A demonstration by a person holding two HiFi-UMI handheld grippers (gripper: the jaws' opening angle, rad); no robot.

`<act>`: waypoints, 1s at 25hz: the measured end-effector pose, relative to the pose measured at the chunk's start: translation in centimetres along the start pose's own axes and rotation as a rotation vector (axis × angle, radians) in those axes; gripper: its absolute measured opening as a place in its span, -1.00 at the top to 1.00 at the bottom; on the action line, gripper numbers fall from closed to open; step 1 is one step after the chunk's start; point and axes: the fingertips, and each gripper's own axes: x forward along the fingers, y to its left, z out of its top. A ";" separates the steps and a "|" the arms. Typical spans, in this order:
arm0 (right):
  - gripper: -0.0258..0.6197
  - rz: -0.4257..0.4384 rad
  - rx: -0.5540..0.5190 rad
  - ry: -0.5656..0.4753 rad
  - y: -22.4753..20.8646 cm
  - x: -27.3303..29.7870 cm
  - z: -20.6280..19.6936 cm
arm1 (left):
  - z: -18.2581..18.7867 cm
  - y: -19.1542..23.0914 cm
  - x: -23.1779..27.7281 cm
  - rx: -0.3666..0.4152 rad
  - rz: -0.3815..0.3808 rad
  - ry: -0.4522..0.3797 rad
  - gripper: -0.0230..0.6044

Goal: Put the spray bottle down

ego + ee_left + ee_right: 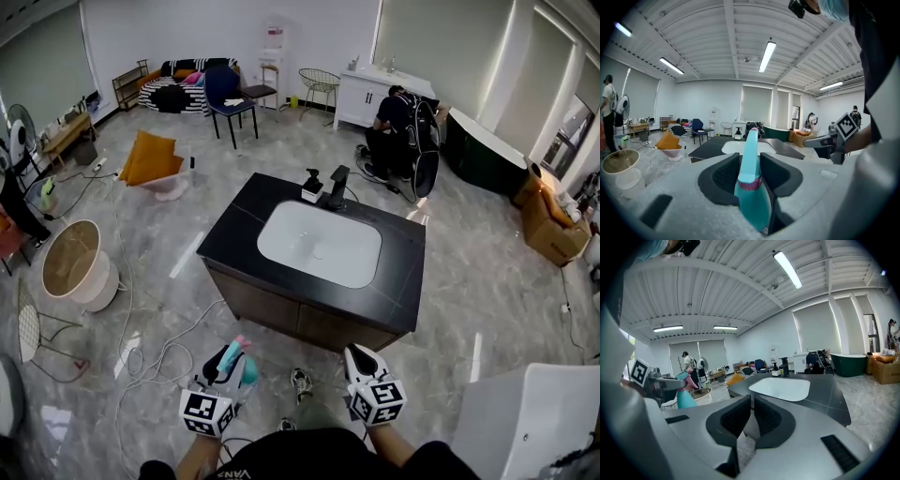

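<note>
A teal spray bottle (pixel 751 168) with a pink collar stands upright between the jaws of my left gripper (pixel 751 177), which is shut on it. In the head view the left gripper (pixel 225 364) holds the bottle (pixel 247 369) low at the left, short of the black counter (pixel 234 239) with its white sink (pixel 319 244). My right gripper (pixel 357 356) is beside it at the right, also short of the counter. In the right gripper view the right gripper (pixel 752 414) has its pads together with nothing between them, and the bottle (pixel 686 397) shows at the left.
A black faucet (pixel 335 188) stands at the sink's far edge. A person (pixel 398 131) crouches behind the counter by a white cabinet (pixel 370 94). A round tub (pixel 77 262) and loose cables (pixel 150 361) lie on the floor at left. A white fixture (pixel 530 412) stands at bottom right.
</note>
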 end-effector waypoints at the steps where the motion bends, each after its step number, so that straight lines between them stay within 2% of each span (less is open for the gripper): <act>1: 0.89 0.001 -0.001 0.001 -0.4 0.9 0.4 | 0.3 0.5 0.8 -0.002 0.003 0.001 0.47; 15: 0.89 0.080 -0.015 0.012 -6.7 14.5 6.1 | 4.8 7.2 12.6 -0.008 0.110 -0.012 0.47; 25: 0.89 0.110 -0.032 0.009 -11.0 20.7 8.6 | 7.3 10.1 19.1 0.011 0.173 -0.047 0.47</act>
